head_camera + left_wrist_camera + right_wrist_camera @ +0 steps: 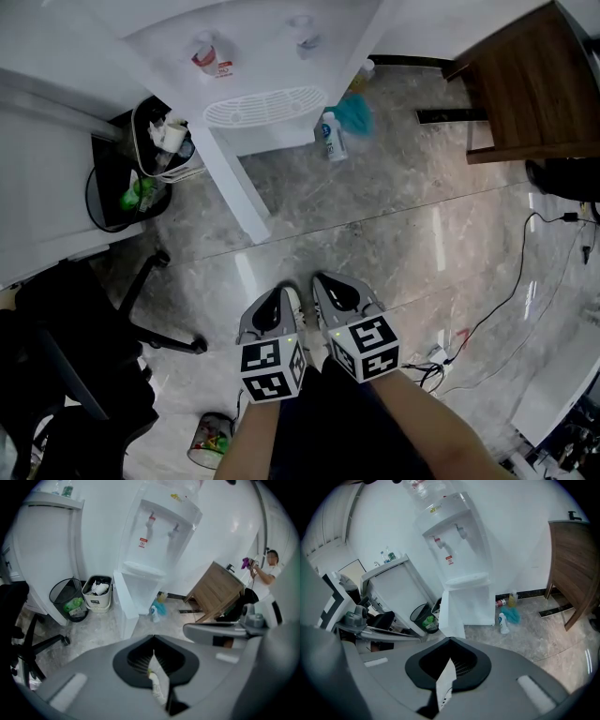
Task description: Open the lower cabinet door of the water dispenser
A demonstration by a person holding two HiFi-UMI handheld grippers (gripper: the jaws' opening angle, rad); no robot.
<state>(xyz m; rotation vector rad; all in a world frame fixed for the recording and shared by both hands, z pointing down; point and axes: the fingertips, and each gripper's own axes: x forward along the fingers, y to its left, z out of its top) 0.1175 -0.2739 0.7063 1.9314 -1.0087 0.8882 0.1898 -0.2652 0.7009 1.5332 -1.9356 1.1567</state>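
The white water dispenser (253, 56) stands against the wall at the top of the head view. Its lower cabinet door (234, 183) is swung out toward me, hinged on the left side; it also shows as a white panel in the left gripper view (124, 606) and in the right gripper view (451, 613). My left gripper (279, 294) and right gripper (324, 281) hang side by side close to my body, well back from the dispenser. Both are shut with nothing between the jaws (153, 658) (449, 667).
A white bin (169, 141) and a wire basket (127, 192) stand left of the dispenser. A spray bottle (330, 136) and teal cloth (354, 112) lie at its right. A wooden cabinet (534, 84), an office chair (84, 366) and floor cables (511, 291) surround me.
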